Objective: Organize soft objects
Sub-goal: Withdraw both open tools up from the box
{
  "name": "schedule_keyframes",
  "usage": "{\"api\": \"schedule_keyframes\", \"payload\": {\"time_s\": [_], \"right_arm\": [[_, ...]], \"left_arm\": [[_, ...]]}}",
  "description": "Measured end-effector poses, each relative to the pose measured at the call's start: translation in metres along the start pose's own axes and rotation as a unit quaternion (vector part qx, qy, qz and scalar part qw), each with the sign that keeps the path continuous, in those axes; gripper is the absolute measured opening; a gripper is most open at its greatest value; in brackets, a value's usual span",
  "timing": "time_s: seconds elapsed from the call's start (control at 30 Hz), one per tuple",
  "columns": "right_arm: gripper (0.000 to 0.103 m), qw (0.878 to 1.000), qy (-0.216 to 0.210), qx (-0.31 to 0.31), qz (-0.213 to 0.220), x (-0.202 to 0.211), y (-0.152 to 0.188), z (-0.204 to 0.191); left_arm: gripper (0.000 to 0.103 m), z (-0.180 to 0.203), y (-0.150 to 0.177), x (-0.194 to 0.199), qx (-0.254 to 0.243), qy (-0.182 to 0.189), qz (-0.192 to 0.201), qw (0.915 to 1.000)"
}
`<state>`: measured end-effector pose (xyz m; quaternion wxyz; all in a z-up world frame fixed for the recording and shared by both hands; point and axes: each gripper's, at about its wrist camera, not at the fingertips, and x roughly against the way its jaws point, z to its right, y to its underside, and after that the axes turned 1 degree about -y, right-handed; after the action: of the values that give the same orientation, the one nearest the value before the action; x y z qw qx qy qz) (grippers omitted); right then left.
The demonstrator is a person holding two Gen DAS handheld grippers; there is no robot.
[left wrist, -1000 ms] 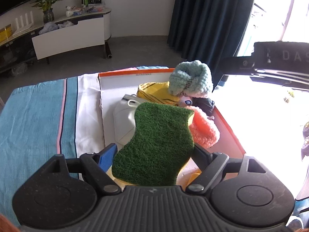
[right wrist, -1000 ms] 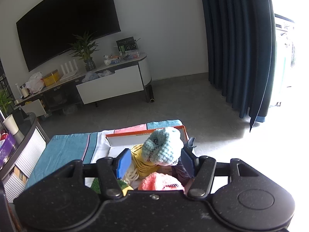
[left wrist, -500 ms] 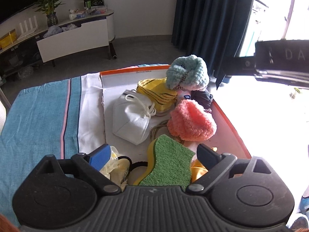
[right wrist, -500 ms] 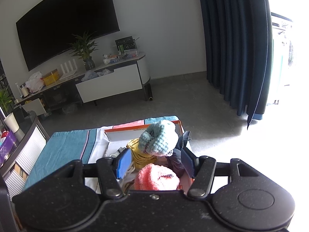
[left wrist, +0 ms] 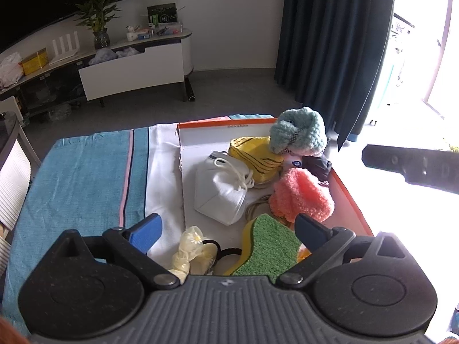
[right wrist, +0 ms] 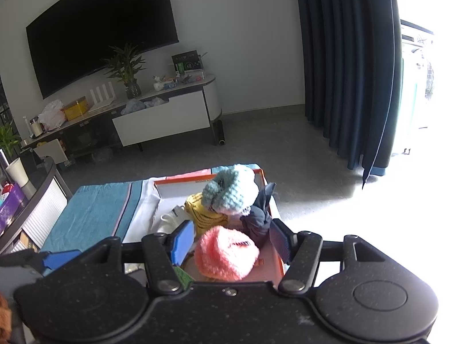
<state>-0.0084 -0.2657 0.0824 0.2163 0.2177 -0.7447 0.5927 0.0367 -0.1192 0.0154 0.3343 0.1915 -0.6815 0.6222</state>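
Left gripper (left wrist: pixel 226 232), tilted downward over the near end of the orange-rimmed box (left wrist: pixel 351 197), its jaws opening wide and gripping nothing; the green-and-yellow sponge (left wrist: pixel 269 250) lies in the box below them. Right gripper (right wrist: pixel 228 239), also tilted downward at the box's right side, jaws partly apart and empty, framing the pink fluffy item (right wrist: pixel 226 253). Beyond: white face mask (left wrist: pixel 221 190), teal knitted item (left wrist: pixel 298 132).

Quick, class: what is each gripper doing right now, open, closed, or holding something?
Left gripper: opening, holds nothing; green sponge lies below.
Right gripper: open, empty.
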Motion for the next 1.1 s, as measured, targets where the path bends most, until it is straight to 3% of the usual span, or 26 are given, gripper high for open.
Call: {"api": "schedule_keyframes", "payload": {"time_s": [0.53, 1.1], "right_arm": [[0.073, 1.0, -0.002, 0.004, -0.03, 0.002, 0.025, 0.005], [0.073, 0.999, -0.005, -0.001, -0.038, -0.006, 0.027, 0.008]], "left_arm": [[0.103, -0.001, 0.006, 0.002, 0.002, -0.017, -0.001, 0.9999], [0.103, 0.0, 0.005, -0.002, 0.001, -0.017, -0.01, 0.9998]]}}
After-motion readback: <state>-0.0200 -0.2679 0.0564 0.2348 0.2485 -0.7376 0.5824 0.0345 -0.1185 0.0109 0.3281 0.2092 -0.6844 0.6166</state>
